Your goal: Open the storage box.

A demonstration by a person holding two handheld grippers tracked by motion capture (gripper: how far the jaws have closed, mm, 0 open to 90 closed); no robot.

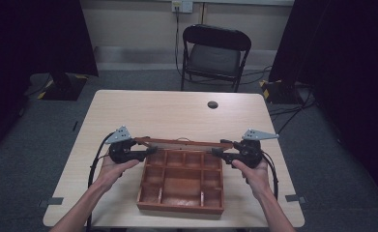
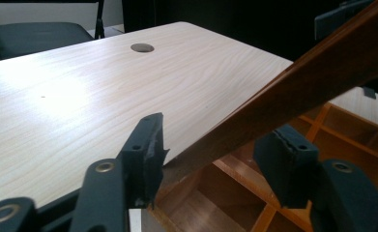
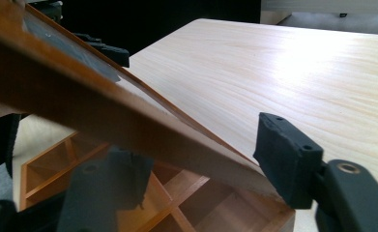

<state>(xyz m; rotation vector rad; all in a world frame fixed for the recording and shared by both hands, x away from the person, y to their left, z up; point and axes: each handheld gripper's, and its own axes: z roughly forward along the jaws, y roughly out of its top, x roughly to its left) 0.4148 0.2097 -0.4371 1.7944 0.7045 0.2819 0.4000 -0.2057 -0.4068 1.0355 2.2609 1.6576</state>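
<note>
Left claw: lower left of centre in the high view, pointing right at the lid's left end; in the left gripper view the lid's edge runs between the two pads, one pad touching it, the other just clear; jaws half-wide, not clamped
Right claw: right of centre, pointing left at the lid's other end; in the right gripper view the lid passes between the pads, the right pad just beside its edge, the left one seen through the lid's pane; whether they press, I cannot tell
Hands: left hand and right hand rise from the bottom edge, forearms angled inward, each gripping its tool from below
Lid: a wooden frame with a clear pane, tilted up over the box's far edge
Box: wooden, lower centre of the tabletop, divided into many compartments; those visible look empty
High view adds: a folding chair at top centre; a round hole in the tabletop
</note>
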